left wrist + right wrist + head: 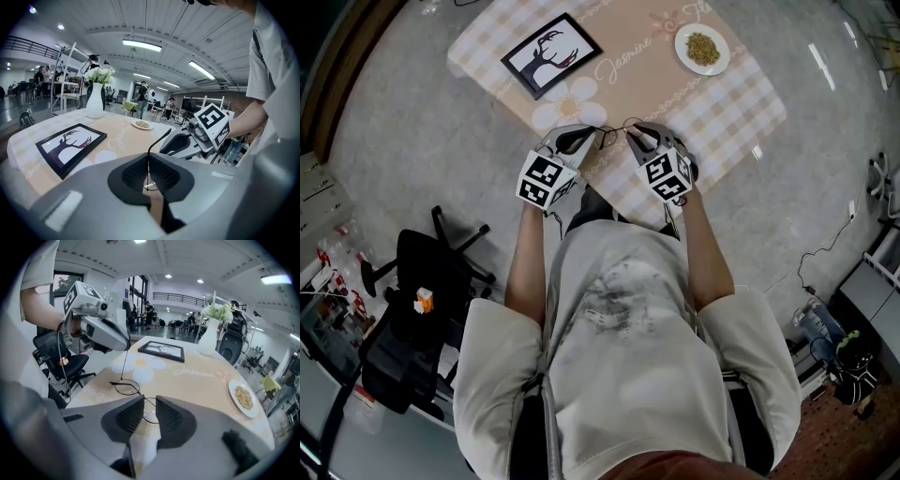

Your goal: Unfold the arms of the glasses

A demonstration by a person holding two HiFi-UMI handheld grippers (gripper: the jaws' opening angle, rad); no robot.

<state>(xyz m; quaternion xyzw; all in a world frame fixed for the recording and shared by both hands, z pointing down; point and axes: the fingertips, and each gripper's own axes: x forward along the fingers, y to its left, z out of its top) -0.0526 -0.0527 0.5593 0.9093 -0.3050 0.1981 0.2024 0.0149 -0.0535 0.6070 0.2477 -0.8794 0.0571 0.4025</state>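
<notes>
1. the left gripper (149,174) had its fingers pressed together on one thin arm of the glasses (126,387).
2. the right gripper (150,414) had its fingers spread, pinching nothing.
3. the glasses were at the near edge of the worktop (201,380), between both grippers.
4. from the glasses, the picture frame (551,54) lay at 11 o'clock and the plate (702,49) at 1 o'clock.

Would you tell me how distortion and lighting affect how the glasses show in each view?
Head view: even light, glasses tiny and faint. Left gripper view: strong fisheye, dark corners, bright ceiling lamps, only one thin arm visible. Right gripper view: same curvature, rims crisp against the pale tablecloth.
</notes>
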